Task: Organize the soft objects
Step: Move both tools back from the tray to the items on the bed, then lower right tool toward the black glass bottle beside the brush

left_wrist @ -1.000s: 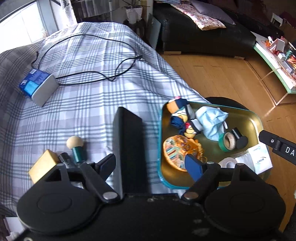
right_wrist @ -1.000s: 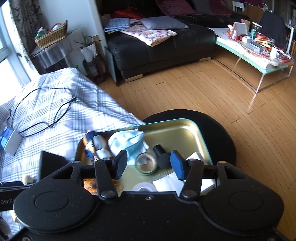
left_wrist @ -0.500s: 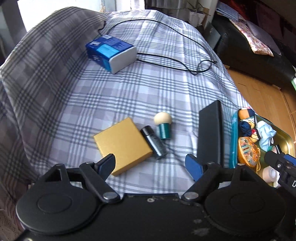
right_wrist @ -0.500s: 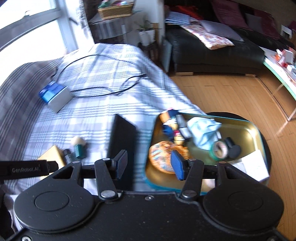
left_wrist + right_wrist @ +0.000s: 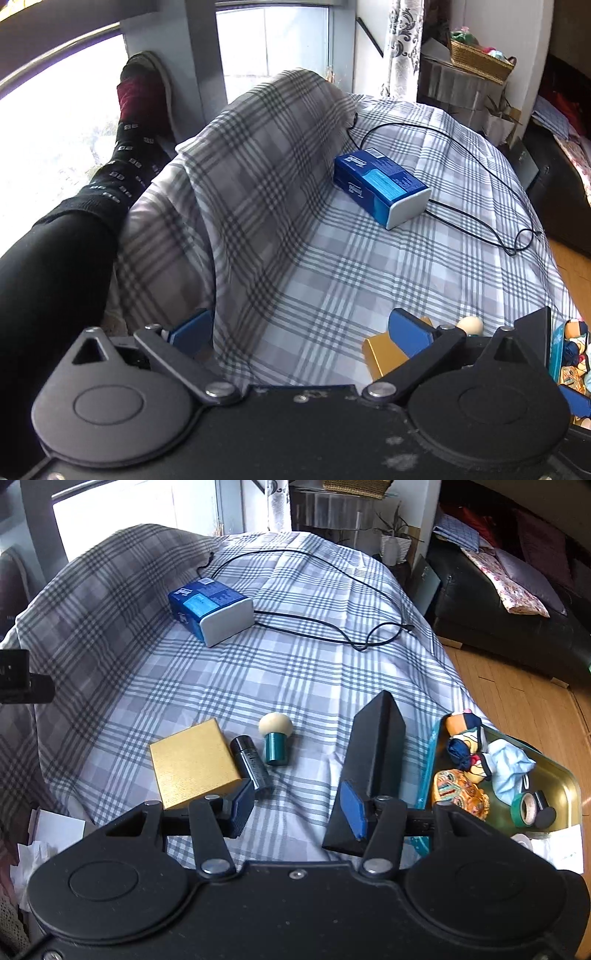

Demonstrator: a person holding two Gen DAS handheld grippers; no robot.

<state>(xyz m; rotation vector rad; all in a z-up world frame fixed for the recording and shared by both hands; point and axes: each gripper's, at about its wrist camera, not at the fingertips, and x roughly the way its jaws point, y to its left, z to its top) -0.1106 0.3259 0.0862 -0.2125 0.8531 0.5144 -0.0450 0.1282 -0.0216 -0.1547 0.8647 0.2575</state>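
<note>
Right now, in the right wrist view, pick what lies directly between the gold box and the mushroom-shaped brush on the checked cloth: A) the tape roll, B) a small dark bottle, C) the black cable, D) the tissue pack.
B: the dark bottle lies beside the gold box, with the brush on its other side.

Checked bedspread (image 5: 303,672) bearing tissue box (image 5: 210,607), cable (image 5: 332,627), gold box (image 5: 192,762), black case (image 5: 373,760).

Both wrist views angled down; shared plaid cloth (image 5: 369,258), tissue box (image 5: 210,607)
</note>
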